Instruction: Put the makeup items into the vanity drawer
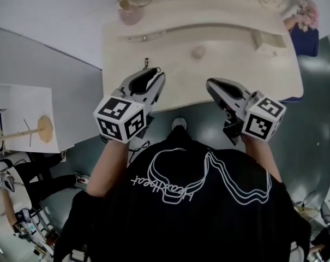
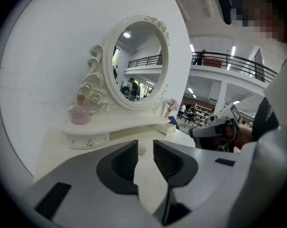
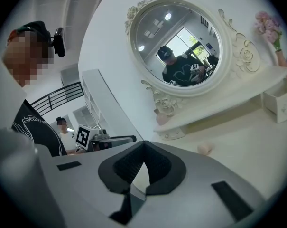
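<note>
We find the left gripper (image 2: 145,148) part-open and the right gripper (image 3: 143,148) closed, both empty, short of the small pale-pink round puff (image 1: 198,52); we advise widening the left before straddling it.

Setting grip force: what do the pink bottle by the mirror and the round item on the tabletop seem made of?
Pink bottle: glossy, translucent, likely glass or clear plastic. Round item: pale pink, matte, no shine, perhaps a soft sponge; too small to be sure.
</note>
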### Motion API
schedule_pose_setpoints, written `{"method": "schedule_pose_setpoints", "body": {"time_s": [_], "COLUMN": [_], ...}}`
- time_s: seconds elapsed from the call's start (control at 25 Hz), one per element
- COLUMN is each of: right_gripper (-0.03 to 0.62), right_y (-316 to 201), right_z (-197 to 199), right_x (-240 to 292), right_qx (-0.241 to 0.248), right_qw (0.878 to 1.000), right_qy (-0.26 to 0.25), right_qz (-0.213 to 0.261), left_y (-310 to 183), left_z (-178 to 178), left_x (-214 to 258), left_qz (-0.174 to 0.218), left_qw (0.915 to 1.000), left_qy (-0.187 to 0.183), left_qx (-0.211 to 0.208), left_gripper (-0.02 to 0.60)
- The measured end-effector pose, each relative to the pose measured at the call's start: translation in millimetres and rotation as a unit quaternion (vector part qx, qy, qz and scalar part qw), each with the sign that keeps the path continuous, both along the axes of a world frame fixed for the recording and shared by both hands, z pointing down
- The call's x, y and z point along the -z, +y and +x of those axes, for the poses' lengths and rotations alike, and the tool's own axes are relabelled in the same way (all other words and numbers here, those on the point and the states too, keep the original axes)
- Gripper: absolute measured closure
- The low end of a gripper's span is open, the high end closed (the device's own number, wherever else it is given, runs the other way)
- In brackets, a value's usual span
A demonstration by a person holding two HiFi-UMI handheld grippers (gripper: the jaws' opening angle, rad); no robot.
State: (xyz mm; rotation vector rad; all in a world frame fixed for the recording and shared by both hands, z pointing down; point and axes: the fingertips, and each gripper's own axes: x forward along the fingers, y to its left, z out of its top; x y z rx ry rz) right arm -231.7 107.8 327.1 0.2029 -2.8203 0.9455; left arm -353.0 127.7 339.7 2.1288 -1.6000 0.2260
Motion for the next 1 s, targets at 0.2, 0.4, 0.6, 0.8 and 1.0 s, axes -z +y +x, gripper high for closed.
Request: {"method": "schedule_pose_setpoints", "body": {"time_s": [0.2, 0.4, 0.6, 0.8, 1.0], "right_gripper": [0.591, 0.591, 0.591, 0.591, 0.591], "right_y": [-12, -27, -37, -46, -53], "right_z": [-13, -25, -35, -38, -40], "right_x": [-8, -18, -29, -41, -48], "right_qx": [-0.007, -0.015, -0.020, -0.025, -0.031], "right_qw": [1.000, 1.000, 0.999, 0.999, 0.998], "right_qy": [0.006, 0.014, 0.021, 0.031, 0.033], "right_qz": [-0.004, -0.012, -0.024, -0.035, -0.044], "left_y": [-14, -25, -33, -38, -39], "left_z": [-25, -47, -66, -78, -89], "left_x": [-22, -44, -75, -107, -136], "left_qz": [-0.018, -0.039, -0.073, -0.105, -0.133], "left_qw": [0.9996, 0.9987, 0.9963, 0.9927, 0.9883], "left_qy": [-0.021, -0.029, -0.043, -0.059, -0.073], "left_qx": [0.006, 0.015, 0.015, 0.011, 0.016], "left_gripper": [0.452, 0.391, 0.379, 0.374, 0.385]}}
